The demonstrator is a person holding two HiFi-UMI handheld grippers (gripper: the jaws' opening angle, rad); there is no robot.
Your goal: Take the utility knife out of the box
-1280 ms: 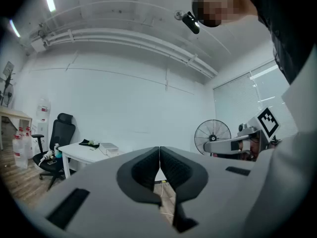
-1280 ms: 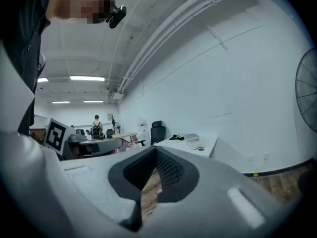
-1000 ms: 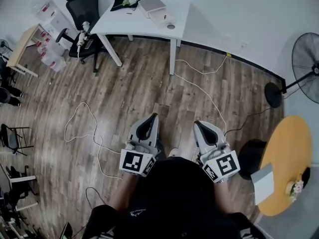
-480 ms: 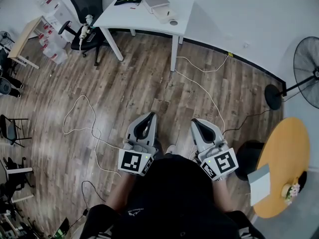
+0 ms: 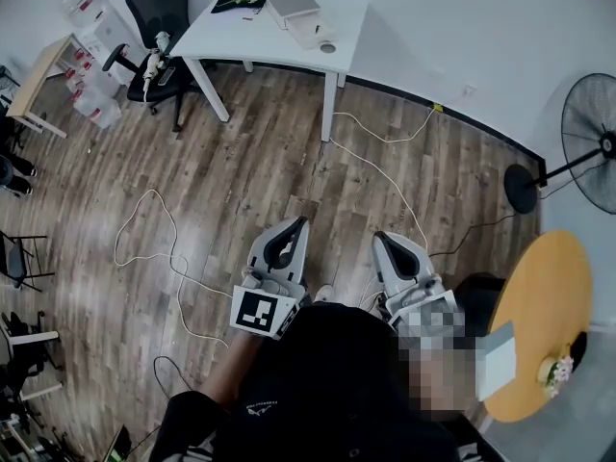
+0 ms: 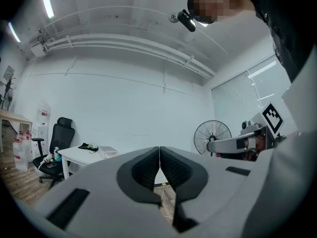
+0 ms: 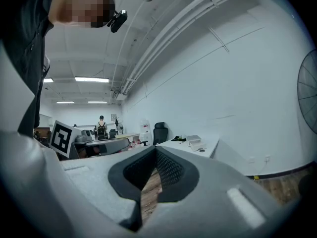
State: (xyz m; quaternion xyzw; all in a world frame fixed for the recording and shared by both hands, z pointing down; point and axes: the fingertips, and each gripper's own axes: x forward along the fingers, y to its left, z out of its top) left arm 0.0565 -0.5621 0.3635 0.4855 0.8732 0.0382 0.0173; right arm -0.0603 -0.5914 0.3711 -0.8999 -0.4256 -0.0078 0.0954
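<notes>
Head view: right claw (image 5: 387, 243) partly obscured.

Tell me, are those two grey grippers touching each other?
Apart. The head view shows a strip of wood floor between the left gripper and the right gripper, which are held side by side.

Wood-plank floor (image 5: 241, 181) strewn with loose white cables (image 5: 154, 248). White desk (image 5: 274, 37) at twelve o'clock against the white wall (image 5: 462, 27), black office chair (image 5: 159, 8) at eleven. Standing fan (image 5: 592, 142) between two and three (round yellow table (image 5: 544, 277) at four).
</notes>
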